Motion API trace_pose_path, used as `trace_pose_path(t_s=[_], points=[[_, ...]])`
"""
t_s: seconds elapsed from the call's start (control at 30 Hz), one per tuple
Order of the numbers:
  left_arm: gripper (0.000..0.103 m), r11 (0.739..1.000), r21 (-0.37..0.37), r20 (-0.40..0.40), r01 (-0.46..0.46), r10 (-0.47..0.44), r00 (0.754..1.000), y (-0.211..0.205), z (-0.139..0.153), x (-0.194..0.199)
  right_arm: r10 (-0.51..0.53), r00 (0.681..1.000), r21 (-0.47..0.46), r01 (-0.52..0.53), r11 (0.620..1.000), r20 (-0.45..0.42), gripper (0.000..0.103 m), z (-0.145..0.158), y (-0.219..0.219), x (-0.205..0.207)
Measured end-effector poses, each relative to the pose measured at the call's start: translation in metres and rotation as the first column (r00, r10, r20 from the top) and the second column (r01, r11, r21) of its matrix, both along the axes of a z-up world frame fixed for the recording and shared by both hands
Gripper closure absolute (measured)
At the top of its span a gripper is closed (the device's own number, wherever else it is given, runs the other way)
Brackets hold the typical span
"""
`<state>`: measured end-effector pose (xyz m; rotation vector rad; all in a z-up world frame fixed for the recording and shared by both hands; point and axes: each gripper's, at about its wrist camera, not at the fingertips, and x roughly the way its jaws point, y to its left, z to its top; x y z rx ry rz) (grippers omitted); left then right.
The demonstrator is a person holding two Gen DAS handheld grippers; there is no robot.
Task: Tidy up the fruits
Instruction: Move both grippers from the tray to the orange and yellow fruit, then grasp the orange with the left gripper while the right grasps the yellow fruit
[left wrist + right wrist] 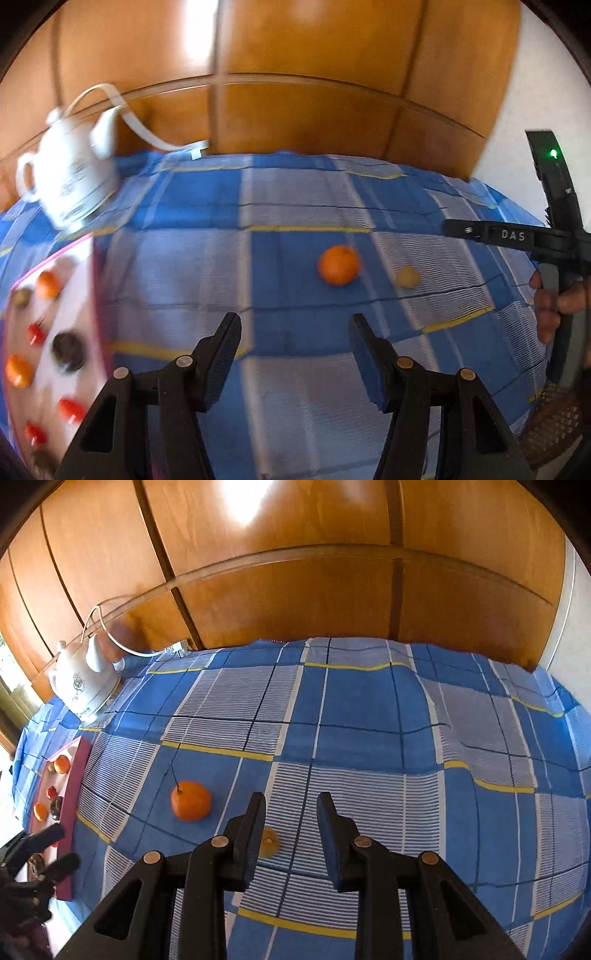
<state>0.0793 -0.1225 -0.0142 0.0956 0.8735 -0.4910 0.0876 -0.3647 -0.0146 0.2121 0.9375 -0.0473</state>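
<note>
Black fingers of the left gripper (295,356) are standing spread apart with nothing between them, hanging over the blue checked cloth (295,206). Ahead of these jaws and slightly to the right, an orange (339,266) is lying on the cloth, and a small yellowish fruit (407,277) is resting just beside it, further right. Off to the left of the jaws, a pink-rimmed tray (96,295) is holding several blurred fruits, orange, red and dark ones. Beyond the tray, a white kettle (70,173) is standing on the cloth.

The right gripper (291,834) is showing a narrower gap, also empty. The same small yellowish fruit (269,843) is peeking out just right of its left finger, partly hidden; the orange (191,800) is sitting ahead and left of those jaws.
</note>
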Motion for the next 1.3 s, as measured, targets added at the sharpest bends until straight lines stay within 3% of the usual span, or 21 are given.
trace_pose_path(t_s=[0.17, 0.5, 0.57, 0.6, 0.67, 0.8, 1.1, 1.3], points=[[0.042, 0.999, 0.013, -0.016, 0.049, -0.049, 0.999, -0.042, -0.01, 0.024, -0.008, 1.0, 0.045, 0.008, 0.999, 0.002, 0.074, 0.001, -0.002, 0.003], [0.043, 1.0, -0.001, -0.146, 0.017, -0.017, 0.989, -0.078, -0.051, 0.075, -0.046, 0.999, 0.109, 0.048, 0.993, -0.02, 0.074, -0.002, -0.012, 0.006], [0.045, 1.0, 0.006, -0.149, 0.009, -0.008, 0.989, -0.082, -0.057, 0.08, -0.051, 0.998, 0.114, 0.054, 0.992, -0.025, 0.074, -0.003, -0.013, 0.006], [0.056, 1.0, 0.0, -0.155, 0.011, -0.011, 0.988, -0.083, -0.059, 0.082, -0.053, 0.998, 0.113, 0.055, 0.992, -0.026, 0.074, -0.003, -0.014, 0.006], [0.061, 1.0, -0.018, -0.166, 0.019, -0.021, 0.986, -0.085, -0.063, 0.085, -0.052, 0.998, 0.11, 0.055, 0.992, -0.03, 0.074, -0.005, -0.013, 0.007], [0.062, 0.998, -0.058, -0.163, 0.013, -0.022, 0.986, -0.075, -0.061, 0.078, -0.043, 0.998, 0.098, 0.046, 0.994, -0.038, 0.074, -0.007, -0.01, 0.008], [0.062, 1.0, 0.001, -0.059, -0.019, 0.019, 0.998, -0.023, -0.046, 0.019, -0.037, 0.998, 0.098, 0.043, 0.994, -0.06, 0.074, -0.015, -0.009, 0.009], [0.062, 0.998, 0.029, -0.045, -0.06, 0.061, 0.997, 0.009, -0.06, -0.011, -0.02, 0.997, 0.146, 0.031, 0.989, -0.073, 0.074, -0.024, -0.006, 0.013]])
